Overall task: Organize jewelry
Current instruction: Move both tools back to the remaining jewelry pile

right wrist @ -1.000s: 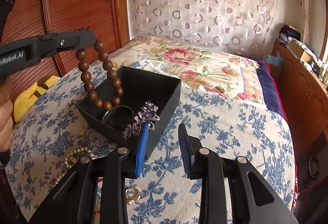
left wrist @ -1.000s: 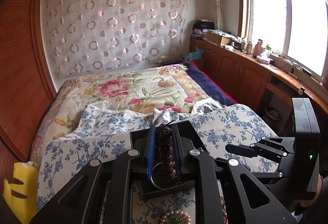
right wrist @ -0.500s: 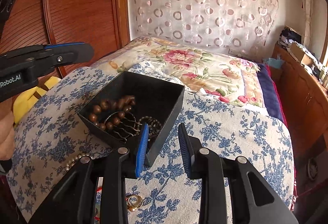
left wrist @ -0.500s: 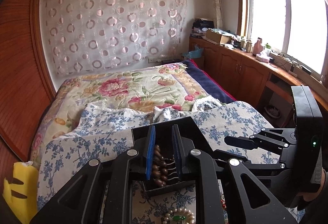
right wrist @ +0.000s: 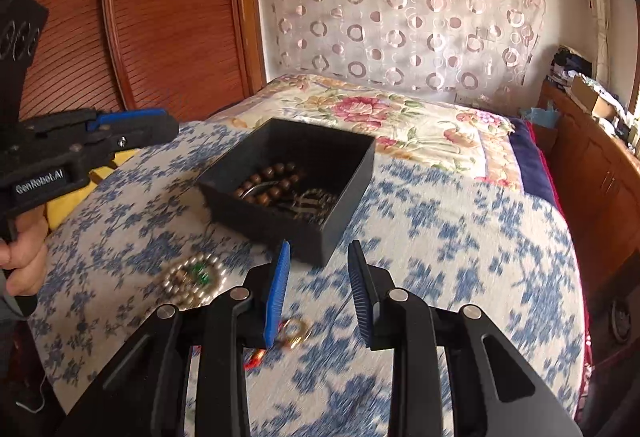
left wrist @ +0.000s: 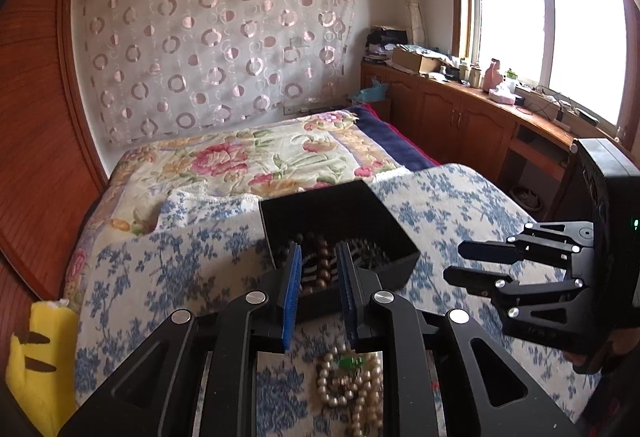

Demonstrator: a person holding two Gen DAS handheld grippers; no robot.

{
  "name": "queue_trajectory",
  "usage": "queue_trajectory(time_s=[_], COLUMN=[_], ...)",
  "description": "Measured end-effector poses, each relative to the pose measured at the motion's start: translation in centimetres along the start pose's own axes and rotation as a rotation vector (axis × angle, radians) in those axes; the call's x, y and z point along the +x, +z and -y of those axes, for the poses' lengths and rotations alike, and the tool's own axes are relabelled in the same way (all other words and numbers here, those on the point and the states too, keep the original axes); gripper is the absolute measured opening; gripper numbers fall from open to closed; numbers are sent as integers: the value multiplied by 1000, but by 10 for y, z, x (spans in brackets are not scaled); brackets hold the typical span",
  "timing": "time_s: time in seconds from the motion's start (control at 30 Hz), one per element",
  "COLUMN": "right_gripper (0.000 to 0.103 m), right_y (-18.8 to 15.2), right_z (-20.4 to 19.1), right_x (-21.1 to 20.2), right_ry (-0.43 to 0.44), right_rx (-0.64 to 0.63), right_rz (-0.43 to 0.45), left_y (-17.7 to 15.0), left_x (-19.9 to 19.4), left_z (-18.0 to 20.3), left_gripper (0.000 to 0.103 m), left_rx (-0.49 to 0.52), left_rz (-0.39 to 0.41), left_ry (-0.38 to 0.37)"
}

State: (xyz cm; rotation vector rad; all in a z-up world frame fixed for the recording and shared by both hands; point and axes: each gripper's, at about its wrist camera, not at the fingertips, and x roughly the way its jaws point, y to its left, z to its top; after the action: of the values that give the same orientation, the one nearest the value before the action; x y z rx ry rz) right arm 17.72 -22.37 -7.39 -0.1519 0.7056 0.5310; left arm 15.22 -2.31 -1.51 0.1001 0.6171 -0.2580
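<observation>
A black open box (left wrist: pixel 384 221) (right wrist: pixel 344 193) sits on the blue-flowered cloth on the bed. A brown wooden bead bracelet (right wrist: pixel 264 179) (left wrist: pixel 320 261) and other jewelry lie inside it. My left gripper (left wrist: pixel 320 257) is open and empty, just before the box's near wall; it also shows in the right wrist view (right wrist: pixel 132 125). A pearl bracelet with a green stone (left wrist: pixel 348 381) (right wrist: pixel 192 277) lies on the cloth below it. My right gripper (right wrist: pixel 316 257) is open and empty, above a gold ring with a red cord (right wrist: pixel 294 333); it also shows in the left wrist view (left wrist: pixel 472 261).
A yellow sponge-like block (left wrist: pixel 40 357) sits at the bed's left edge. A floral quilt (left wrist: pixel 260 157) covers the far half of the bed. A wooden wardrobe (right wrist: pixel 140 17) stands left, and a wooden cabinet counter (left wrist: pixel 480 117) under the window right.
My left gripper opened and let the brown bead bracelet drop into the black box, then drew back toward the near side. My right gripper drew back a little from the box.
</observation>
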Motion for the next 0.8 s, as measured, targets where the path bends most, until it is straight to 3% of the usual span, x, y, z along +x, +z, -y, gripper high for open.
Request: queue_trajectory(time_s=[0.5,0.8], right_gripper=[32,33], right_y=[-51,-64], right_z=[-31,-42], right_x=[-9,-5], right_ry=[64,73], right_rx=[6,-15], right_rz=[-71,-112], left_y=[-85,-99], left_x=[-7,-3], left_z=[-2,13], left_gripper=[18,20], left_rx=[-36,-11], left_rz=[-145,-195], left_ry=[-45,-72])
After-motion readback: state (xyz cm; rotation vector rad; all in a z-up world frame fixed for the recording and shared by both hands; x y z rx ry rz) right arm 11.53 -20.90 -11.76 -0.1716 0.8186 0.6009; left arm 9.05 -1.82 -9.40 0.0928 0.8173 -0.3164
